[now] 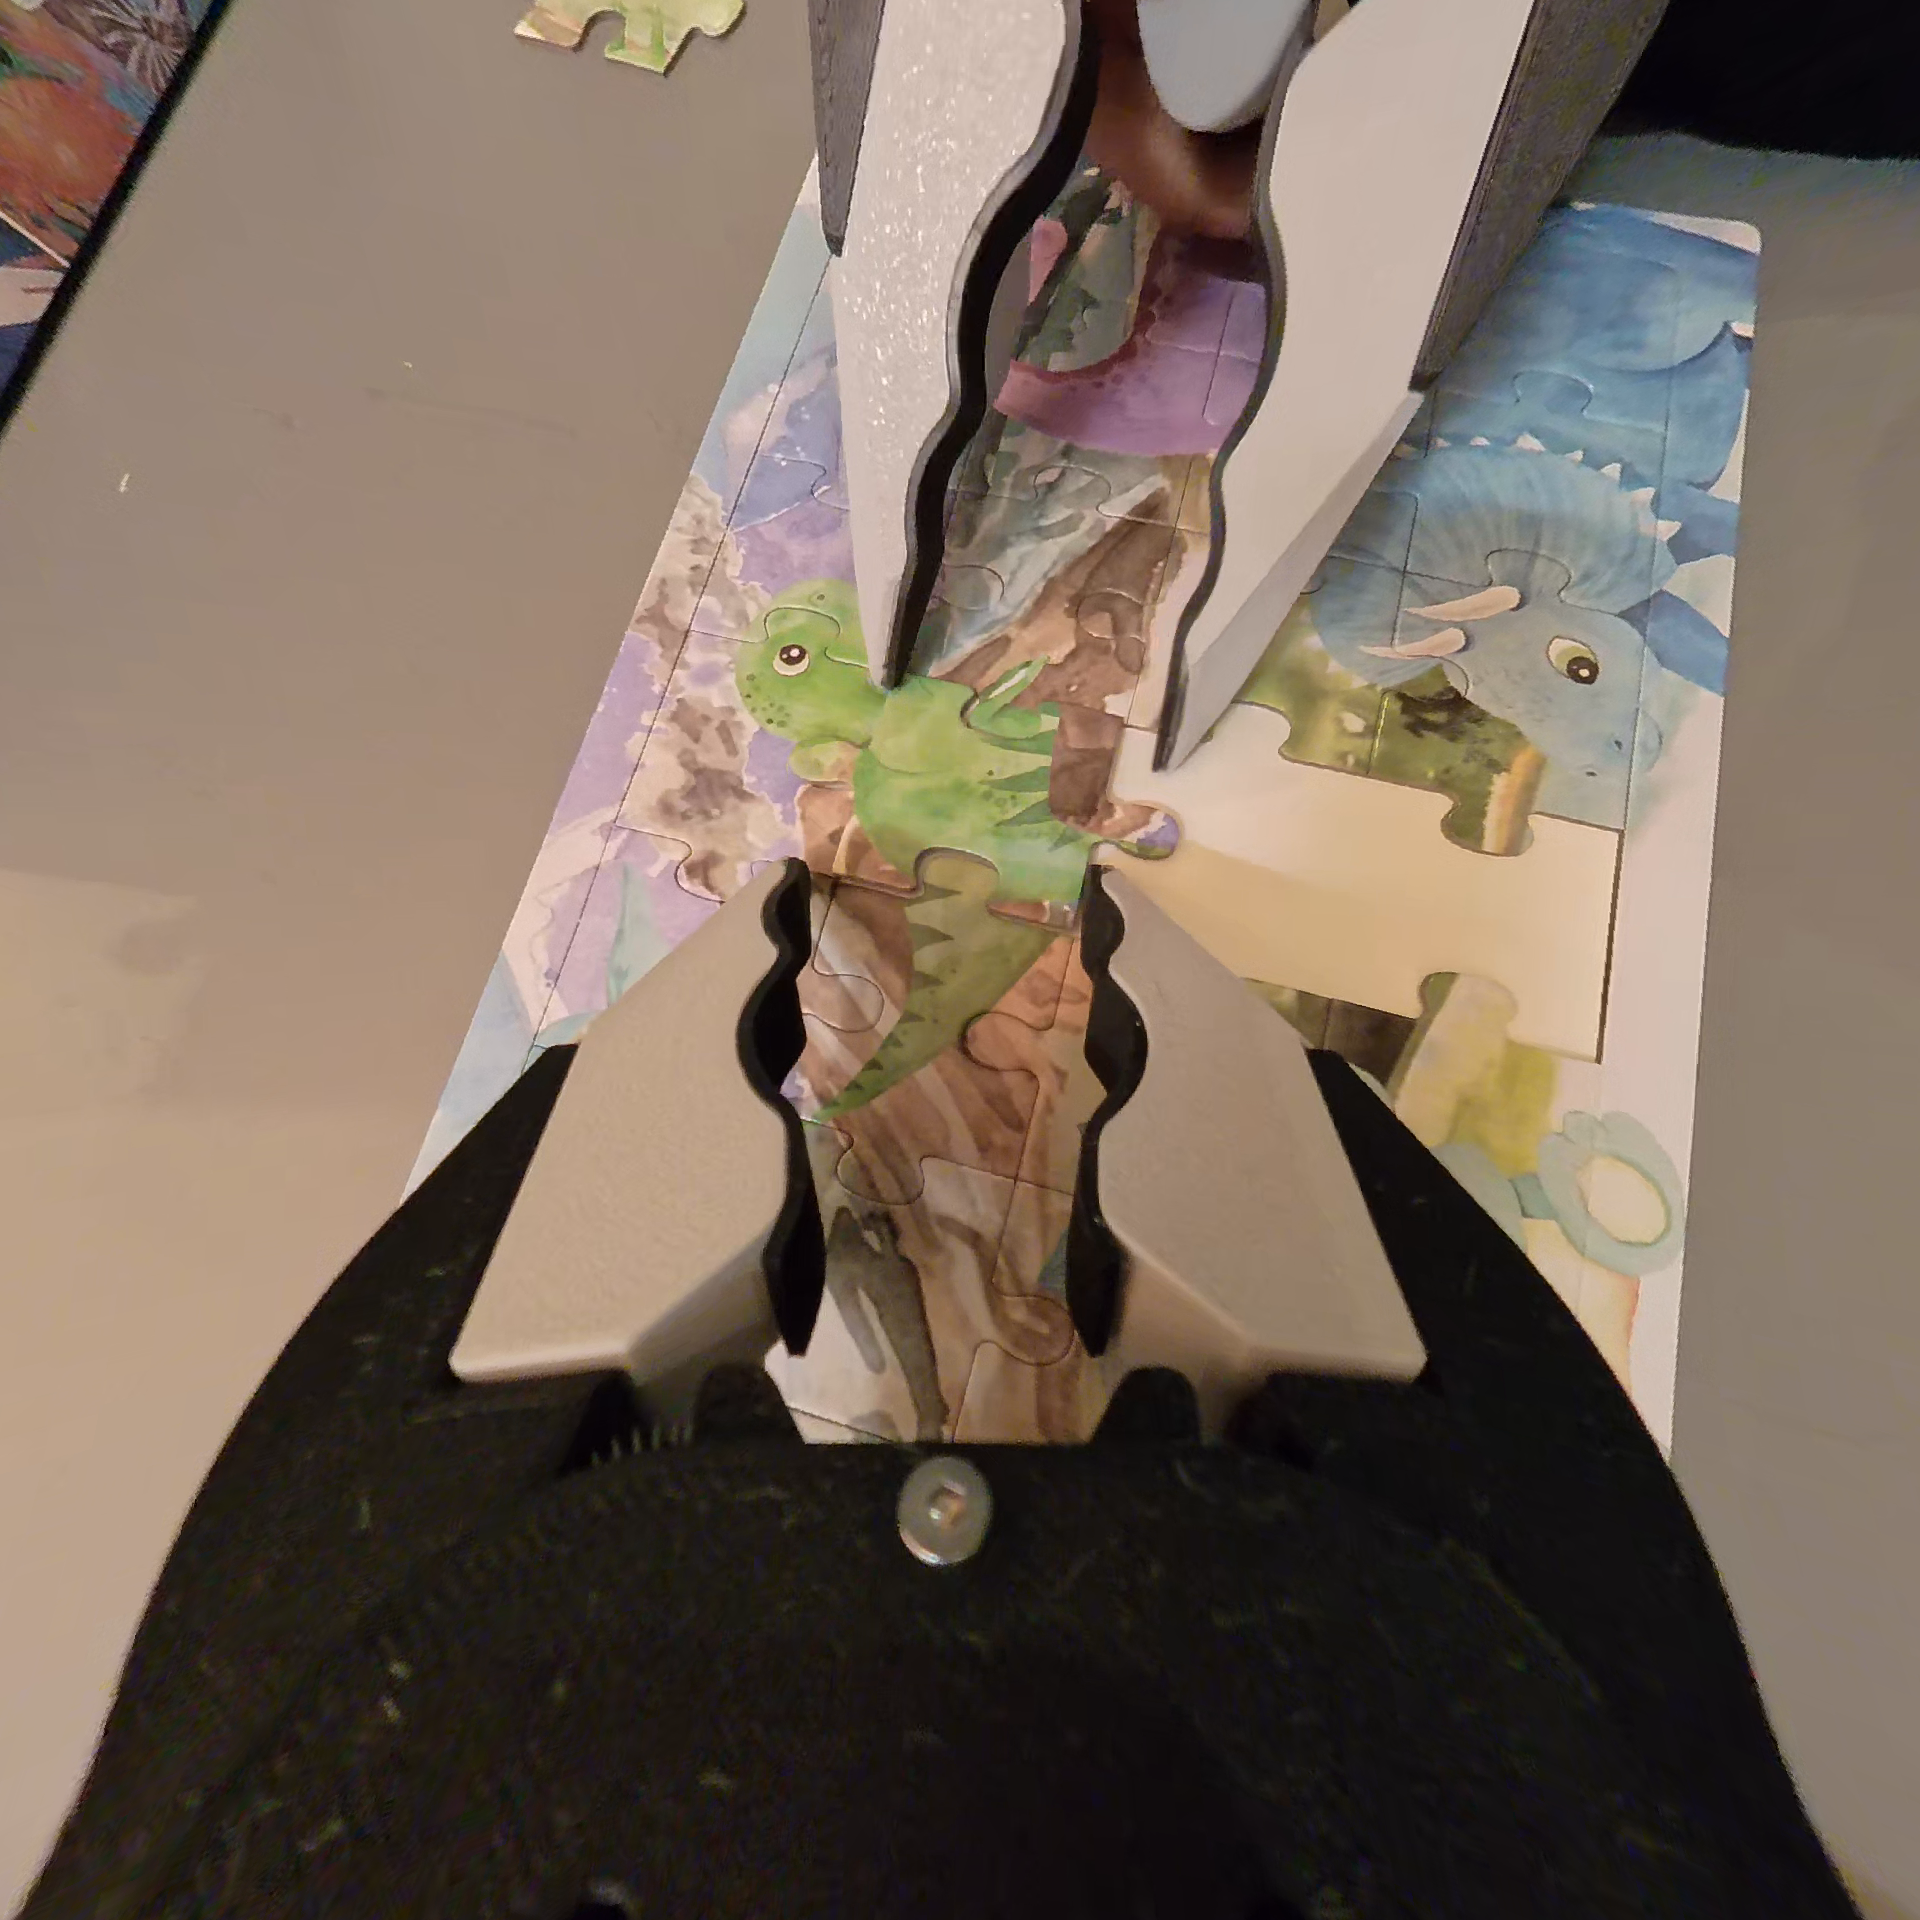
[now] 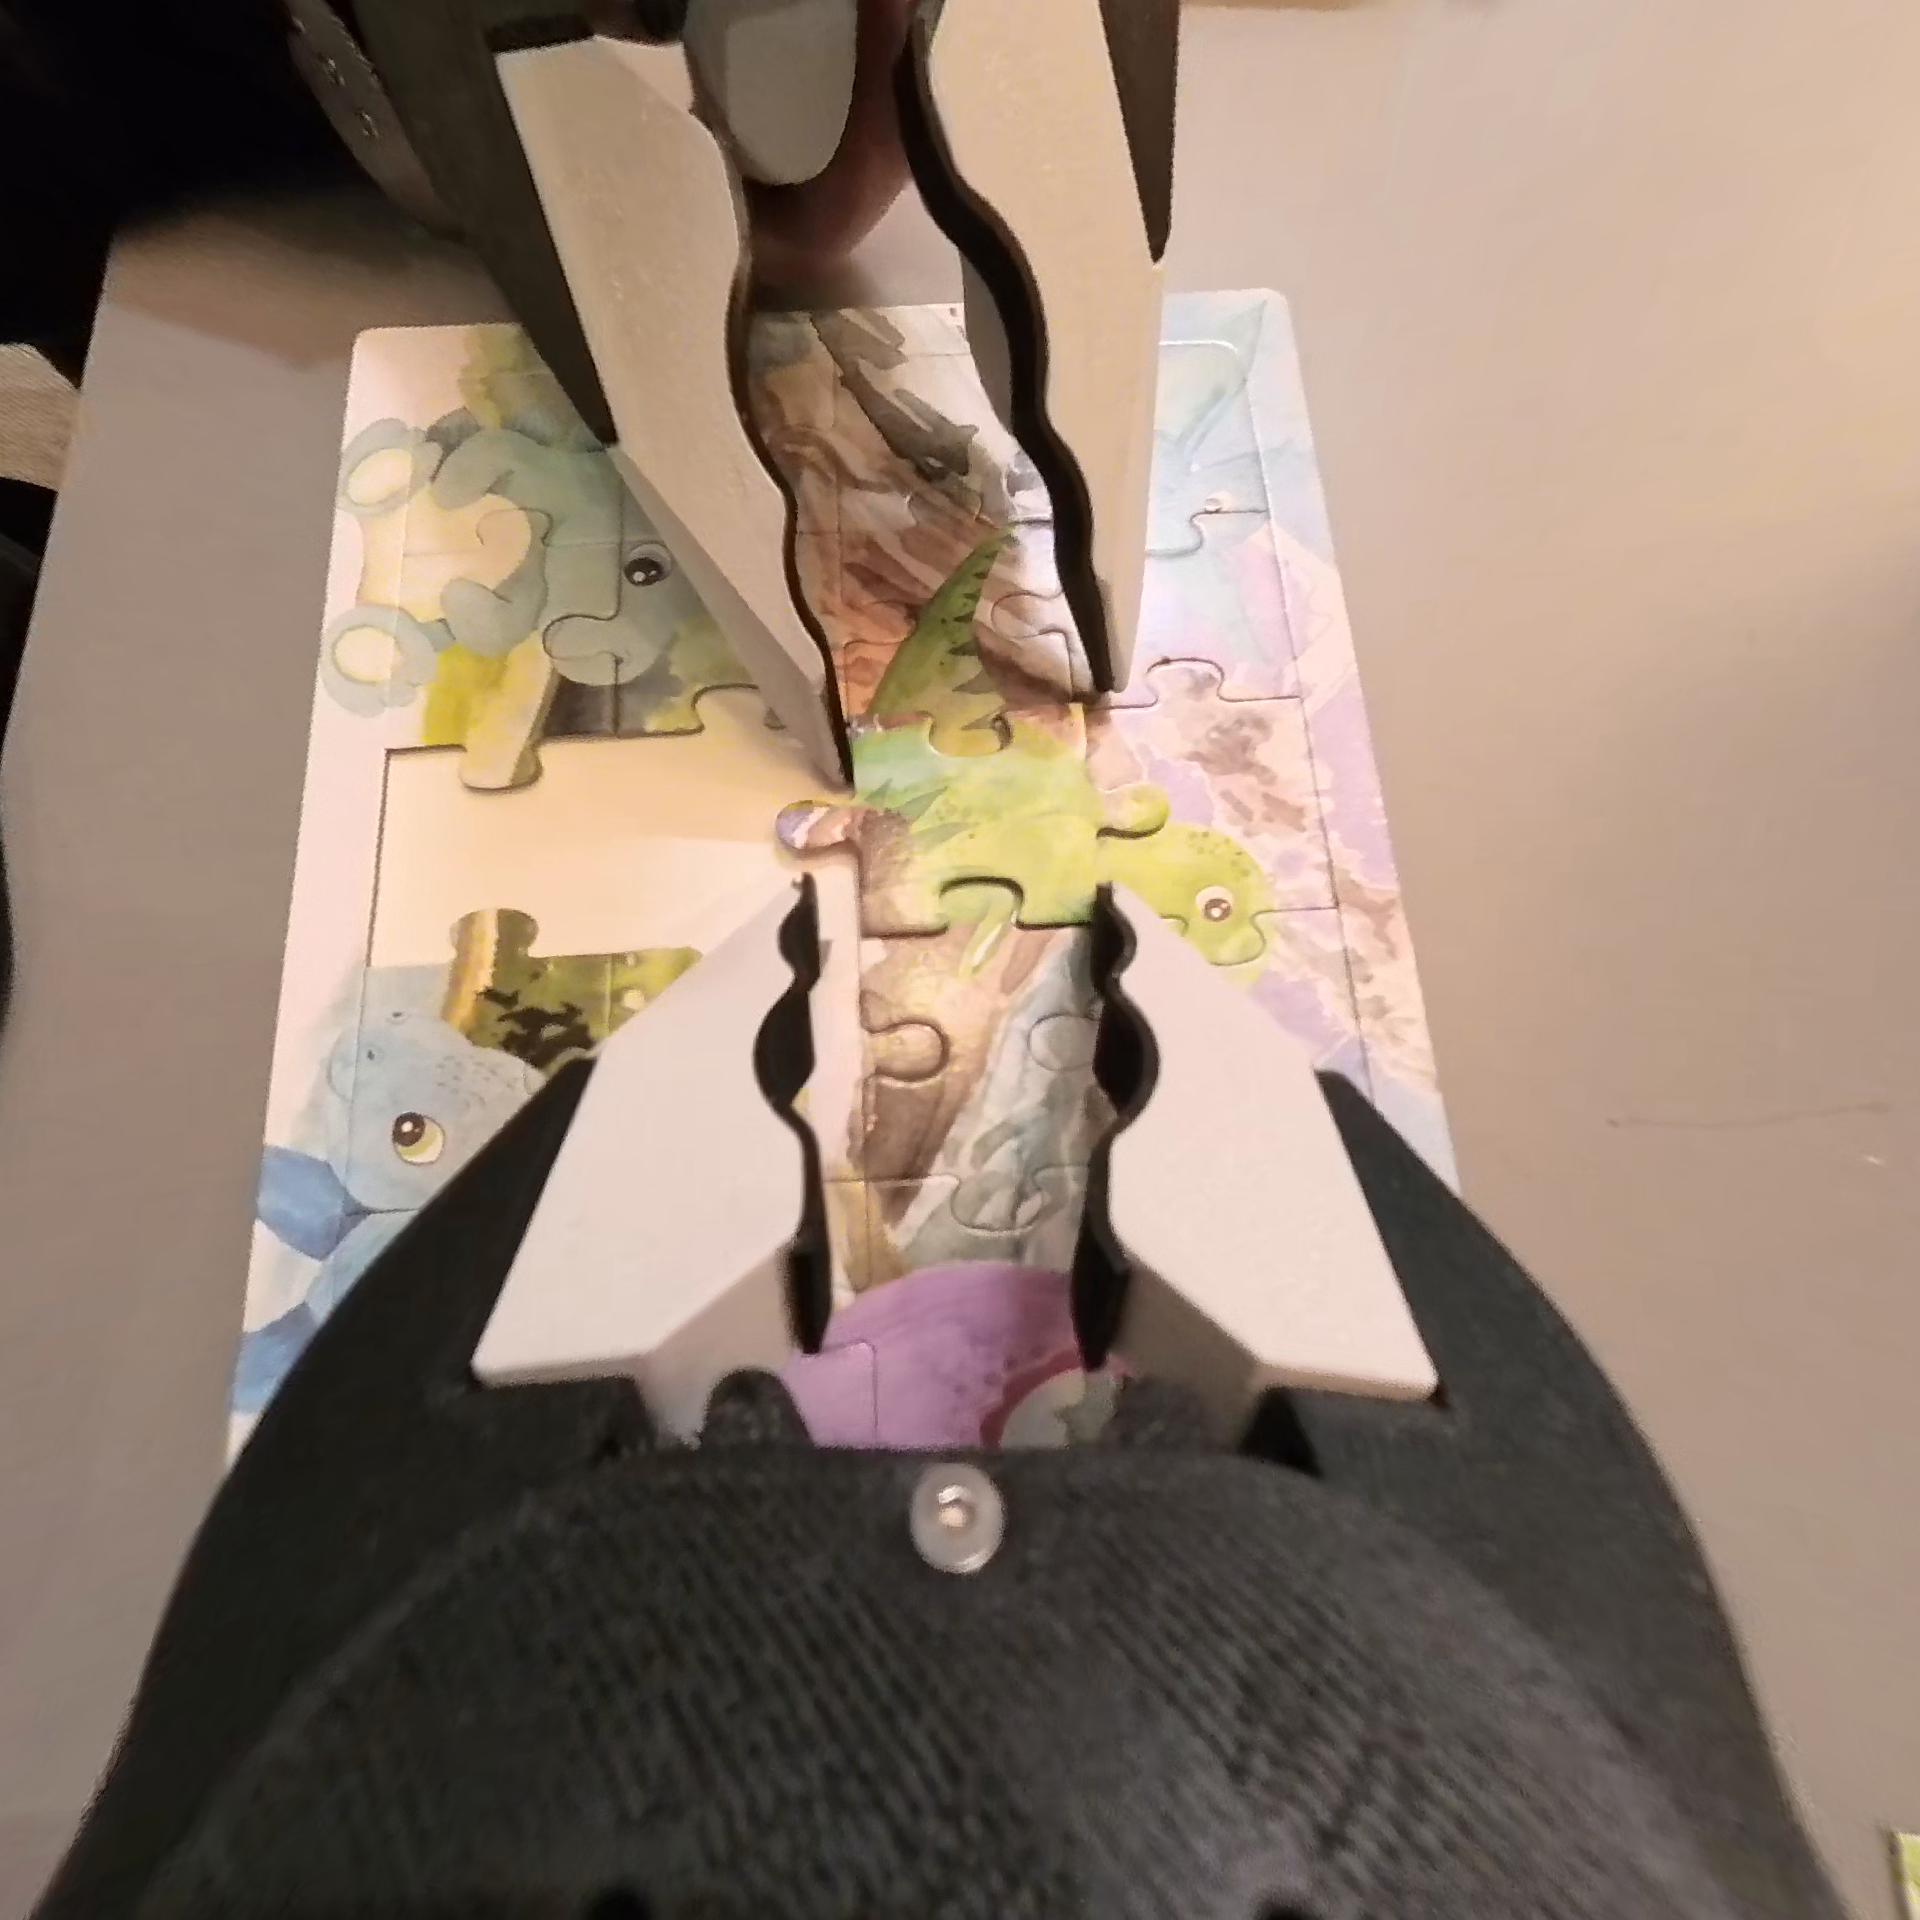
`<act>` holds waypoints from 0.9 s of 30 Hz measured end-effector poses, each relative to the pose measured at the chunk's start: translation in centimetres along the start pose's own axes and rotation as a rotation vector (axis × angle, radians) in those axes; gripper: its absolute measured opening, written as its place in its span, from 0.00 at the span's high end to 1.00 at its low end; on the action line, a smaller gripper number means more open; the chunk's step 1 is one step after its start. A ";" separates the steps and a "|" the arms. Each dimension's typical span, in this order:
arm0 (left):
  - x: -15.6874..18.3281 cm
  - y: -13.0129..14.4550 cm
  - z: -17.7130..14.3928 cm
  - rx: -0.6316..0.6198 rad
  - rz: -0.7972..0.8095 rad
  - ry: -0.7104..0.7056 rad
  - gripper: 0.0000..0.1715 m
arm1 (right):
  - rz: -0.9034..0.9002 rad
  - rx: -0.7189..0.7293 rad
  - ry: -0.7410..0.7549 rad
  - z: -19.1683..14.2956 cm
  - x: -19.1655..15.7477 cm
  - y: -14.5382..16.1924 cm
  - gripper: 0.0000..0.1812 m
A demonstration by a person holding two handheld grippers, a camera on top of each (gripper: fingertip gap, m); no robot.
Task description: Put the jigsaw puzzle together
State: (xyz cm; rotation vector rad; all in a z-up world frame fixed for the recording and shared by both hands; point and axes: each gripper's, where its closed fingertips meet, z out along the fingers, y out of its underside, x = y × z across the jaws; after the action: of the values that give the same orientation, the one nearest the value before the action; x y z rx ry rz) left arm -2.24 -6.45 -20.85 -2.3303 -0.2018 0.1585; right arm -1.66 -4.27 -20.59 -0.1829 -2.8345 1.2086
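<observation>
- Jigsaw puzzle [image 1: 1475, 582] lies flat on the grey surface [image 1: 312, 623], mostly assembled; a bare cream gap [image 1: 1351, 894] sits approx. at 3 o'clock of the green dino piece [image 1: 966, 779].
- Left gripper [image 1: 940, 883]: fingers part-open, holding nothing; tips sit at the piece's near edge, either side of it.
- Right gripper [image 2: 951, 899]: fingers also part-open, empty, tips at the opposite edge of the same piece [image 2: 987, 831], facing the left one head-on.
- Step in hand, prob.: seating the dino piece. It looks a bit proud/skewed, w/ its knob poking into the gap.
- To do it well: press straight down w/ both sets of tips, nudge gently till tabs line up w/ neighbours; don't shove sideways or the joined rows may shift.
- Left view only: a loose piece [image 1: 623, 26] at 11 o'clock on the surface, plus a colourful box edge [image 1: 62, 135] far at 10 o'clock.
- Right view only: the elephant-ish grey corner [image 2: 488, 520] at 10 o'clock, unobstructed; a scrap of green [image 2: 1901, 1870] at 5 o'clock, can't tell what.
</observation>
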 end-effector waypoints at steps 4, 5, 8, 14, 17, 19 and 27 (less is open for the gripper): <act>-0.1 0.0 0.0 0.002 -0.001 -0.002 0.70 | 0.027 0.016 -0.046 -0.5 -0.3 0.0 0.76; -0.2 0.0 -0.1 0.003 -0.001 -0.012 0.71 | 0.035 0.023 -0.062 -0.5 -0.5 -0.1 0.76; -0.5 0.0 -0.2 0.006 0.007 -0.030 0.72 | 0.042 0.022 -0.073 -0.6 -0.6 0.0 0.77; -0.2 0.1 -0.2 0.001 0.021 -0.010 0.78 | 0.038 0.012 -0.025 -0.6 0.3 0.3 0.75; 0.4 0.2 -0.1 -0.006 0.031 0.019 0.84 | 0.039 0.012 -0.018 -0.5 0.4 0.3 0.74; 0.7 0.2 -0.1 -0.007 0.037 0.034 0.88 | 0.038 0.012 -0.016 -0.5 0.4 0.3 0.74; 1.1 0.2 -0.2 -0.006 0.060 0.046 0.91 | 0.039 0.019 0.004 -0.7 0.8 0.2 0.74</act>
State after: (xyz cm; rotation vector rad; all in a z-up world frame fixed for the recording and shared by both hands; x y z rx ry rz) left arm -1.15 -6.48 -20.90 -2.3445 -0.1093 0.1340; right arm -2.40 -3.49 -20.27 -0.2402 -2.8280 1.2403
